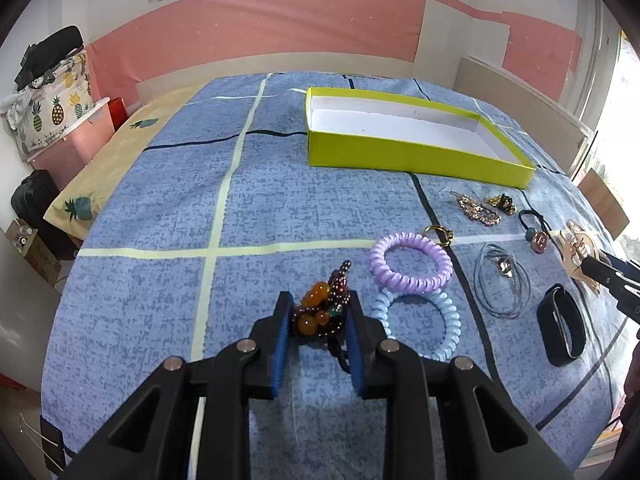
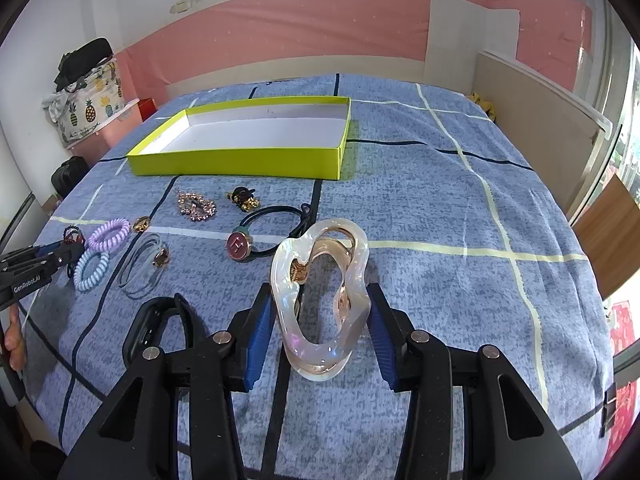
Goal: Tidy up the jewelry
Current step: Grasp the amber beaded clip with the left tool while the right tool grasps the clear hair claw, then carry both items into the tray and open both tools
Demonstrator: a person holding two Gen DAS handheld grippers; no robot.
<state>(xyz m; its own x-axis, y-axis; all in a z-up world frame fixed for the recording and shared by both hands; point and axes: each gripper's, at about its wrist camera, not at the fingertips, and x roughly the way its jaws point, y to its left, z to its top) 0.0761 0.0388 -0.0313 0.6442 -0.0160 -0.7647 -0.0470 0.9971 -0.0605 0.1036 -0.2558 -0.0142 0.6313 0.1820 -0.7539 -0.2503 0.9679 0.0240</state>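
Note:
My left gripper is shut on a beaded bracelet with dark red and amber beads, low over the blue bedspread. My right gripper is shut on a large pearly translucent hair claw; it also shows at the right edge of the left wrist view. The empty yellow-green box lies farther back on the bed, and shows in the right wrist view too.
Loose on the bedspread: purple coil tie, light blue coil tie, gold ring, grey cord necklace, black band, rhinestone clip, black-gold clip, hair tie with round red charm. Pineapple-print storage stands at the far left.

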